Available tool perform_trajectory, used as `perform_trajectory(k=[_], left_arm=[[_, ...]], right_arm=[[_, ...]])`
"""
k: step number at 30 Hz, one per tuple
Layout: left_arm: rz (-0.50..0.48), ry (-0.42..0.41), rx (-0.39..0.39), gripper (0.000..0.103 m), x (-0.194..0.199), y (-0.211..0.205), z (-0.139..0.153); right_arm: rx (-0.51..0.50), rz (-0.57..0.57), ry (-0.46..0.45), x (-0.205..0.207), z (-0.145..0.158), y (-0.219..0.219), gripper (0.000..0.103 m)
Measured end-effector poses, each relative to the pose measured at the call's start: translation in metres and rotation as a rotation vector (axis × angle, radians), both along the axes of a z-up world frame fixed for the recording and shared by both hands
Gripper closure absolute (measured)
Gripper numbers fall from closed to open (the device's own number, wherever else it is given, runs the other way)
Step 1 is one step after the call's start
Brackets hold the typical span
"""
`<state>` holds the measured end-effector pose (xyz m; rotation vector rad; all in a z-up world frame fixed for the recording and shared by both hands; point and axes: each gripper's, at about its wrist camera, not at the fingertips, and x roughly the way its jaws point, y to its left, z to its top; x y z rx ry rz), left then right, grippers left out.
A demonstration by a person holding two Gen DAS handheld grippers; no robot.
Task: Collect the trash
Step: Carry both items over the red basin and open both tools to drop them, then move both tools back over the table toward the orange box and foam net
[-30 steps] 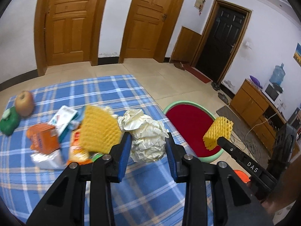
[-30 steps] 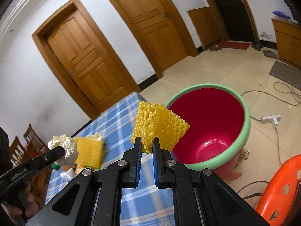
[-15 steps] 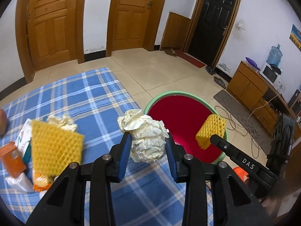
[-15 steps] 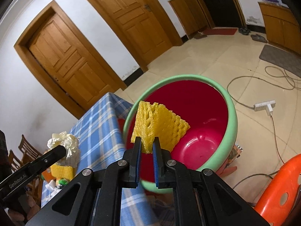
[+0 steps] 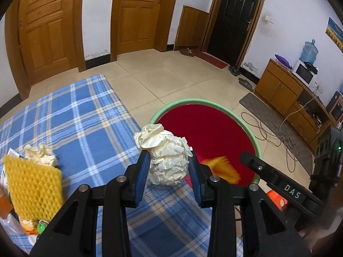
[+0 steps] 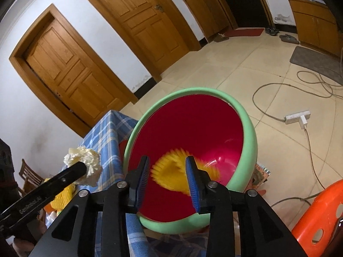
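My left gripper [image 5: 168, 165] is shut on a crumpled cream paper ball [image 5: 166, 157] and holds it over the table edge beside the bin [image 5: 214, 102]; the ball also shows in the right wrist view [image 6: 85, 165]. My right gripper [image 6: 167, 172] is open above the red bin with a green rim [image 6: 248, 132]. A yellow foam net [image 6: 171, 173], blurred, falls free between its fingers into the bin; it shows in the left wrist view [image 5: 223, 168] too.
On the blue plaid table [image 5: 75, 115] lie another yellow foam net [image 5: 32, 190], a crumpled paper [image 5: 40, 154] and wrappers at the left edge. An orange stool [image 6: 321, 216] stands right of the bin. Cables and a power strip [image 6: 298, 117] lie on the floor.
My right gripper has opened and let go of the yellow foam net, which drops into the bin. Both grippers have moved closer to the bin.
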<state>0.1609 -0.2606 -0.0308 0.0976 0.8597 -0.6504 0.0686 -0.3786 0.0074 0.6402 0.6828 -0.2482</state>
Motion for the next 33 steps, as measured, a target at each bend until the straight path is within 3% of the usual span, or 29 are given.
perform_trajectory(k=[11, 17, 26, 33], left_arm=[[-0.053, 0.003, 0.047, 0.065, 0.004, -0.025, -0.014], [-0.045, -0.007, 0.059, 0.042, 0.0, -0.028, -0.015], [-0.014, -0.01, 0.038, 0.041, -0.01, -0.014, -0.003], [0.009, -0.017, 0.027, 0.041, -0.02, 0.006, 0.01]], right_arm=[[-0.016, -0.066, -0.032, -0.017, 0.014, -0.009, 0.067], [-0.012, -0.077, -0.025, -0.021, 0.015, -0.009, 0.067], [-0.028, -0.086, -0.037, -0.028, 0.024, -0.005, 0.057], [-0.025, -0.075, -0.051, -0.033, 0.031, 0.003, 0.056]])
